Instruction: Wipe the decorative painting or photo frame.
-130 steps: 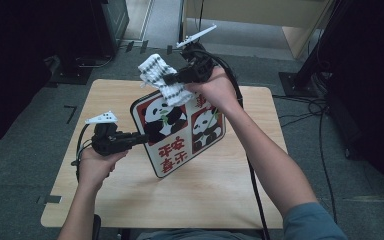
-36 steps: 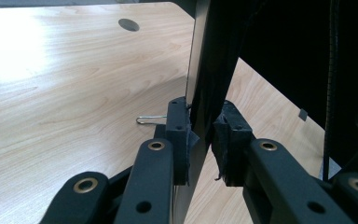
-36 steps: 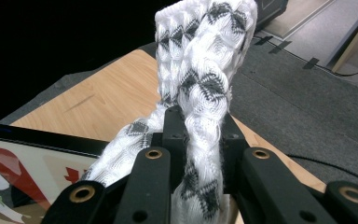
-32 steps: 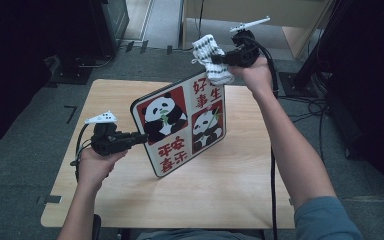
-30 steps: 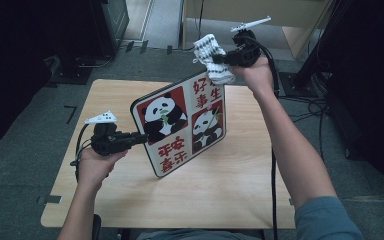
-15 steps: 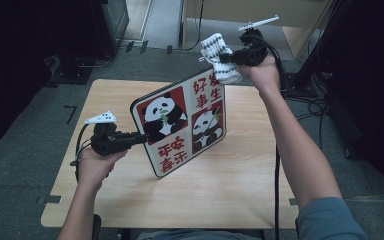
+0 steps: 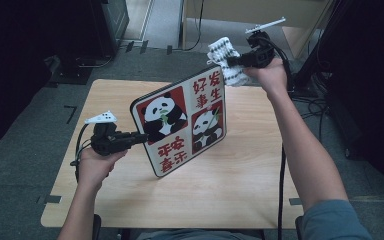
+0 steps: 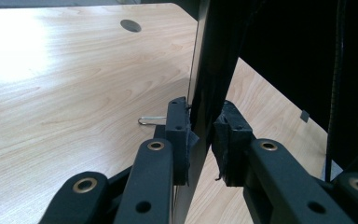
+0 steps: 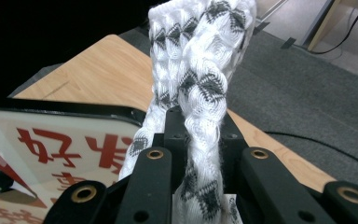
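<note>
- So the right gripper (image 7: 232, 61) has the white-and-grey patterned cloth (image 7: 225, 62) pinched tight between its jaws, and it's now up off the panda board (image 7: 180, 126), hovering at the board's top corner, around 1 o'clock from the board's middle.
- A few seconds back that cloth was pressed right onto the picture face, up by the top panda. About a second ago it was already lifted to the upper edge, and it has since drifted a bit further right and clear of the face.
- My read: one wiping pass is done and the hand is either resetting for another stroke or finishing up. Can't tell which.
- The left gripper (image 7: 135, 137) hasn't budged. It's clamped narrow on the board's left edge, at 9 o'clock, and you can see the pads (image 8: 177, 135) squeezing the dark edge in the left gripper view.
- The board sits tilted up over the middle of the desk (image 7: 260, 175), same pose as before.
</note>
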The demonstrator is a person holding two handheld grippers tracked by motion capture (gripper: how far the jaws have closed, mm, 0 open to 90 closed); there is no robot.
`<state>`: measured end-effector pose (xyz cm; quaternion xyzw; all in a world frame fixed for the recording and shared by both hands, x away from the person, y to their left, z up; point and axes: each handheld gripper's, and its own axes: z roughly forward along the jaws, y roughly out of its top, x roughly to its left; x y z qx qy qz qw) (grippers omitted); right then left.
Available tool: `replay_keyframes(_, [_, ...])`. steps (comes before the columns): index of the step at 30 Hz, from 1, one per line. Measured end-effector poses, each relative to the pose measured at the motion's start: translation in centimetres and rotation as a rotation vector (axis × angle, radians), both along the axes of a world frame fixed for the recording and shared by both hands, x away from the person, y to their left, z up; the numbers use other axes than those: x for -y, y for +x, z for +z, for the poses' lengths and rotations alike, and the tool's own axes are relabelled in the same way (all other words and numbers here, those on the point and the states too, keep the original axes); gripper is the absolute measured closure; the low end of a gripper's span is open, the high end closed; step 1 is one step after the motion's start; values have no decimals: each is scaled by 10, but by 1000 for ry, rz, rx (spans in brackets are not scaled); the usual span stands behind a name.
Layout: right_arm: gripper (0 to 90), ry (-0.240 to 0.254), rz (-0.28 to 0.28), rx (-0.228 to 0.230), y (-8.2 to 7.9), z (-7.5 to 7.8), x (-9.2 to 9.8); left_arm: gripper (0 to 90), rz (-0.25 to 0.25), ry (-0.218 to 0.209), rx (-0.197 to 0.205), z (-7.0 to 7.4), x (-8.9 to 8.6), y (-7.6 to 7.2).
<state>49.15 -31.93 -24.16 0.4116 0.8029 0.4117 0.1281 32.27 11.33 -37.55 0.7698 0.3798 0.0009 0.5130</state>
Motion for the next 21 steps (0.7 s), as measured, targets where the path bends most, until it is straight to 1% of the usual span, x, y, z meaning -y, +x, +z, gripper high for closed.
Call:
replay_keyframes(1, [807,20,18,-25,1,-3,1,774,-3,-2,-1,0,0,0])
replay_keyframes(2, [809,28,26,-37,1,-4,2,774,-3,-1,0,-1,0,0])
replay_keyframes(4, [811,24,35,-27,-1,-7,3,773,1,0,0,-1,-1,0])
replay_keyframes(10, [818,4,47,-32,-2,-11,4,773,5,2,1,-1,0,0])
replay_keyframes(15, [824,-23,45,-41,-3,-16,3,772,7,1,0,-1,0,1])
replay_keyframes(21, [824,-30,46,-55,-4,-21,3,769,9,1,-2,-1,-1,1])
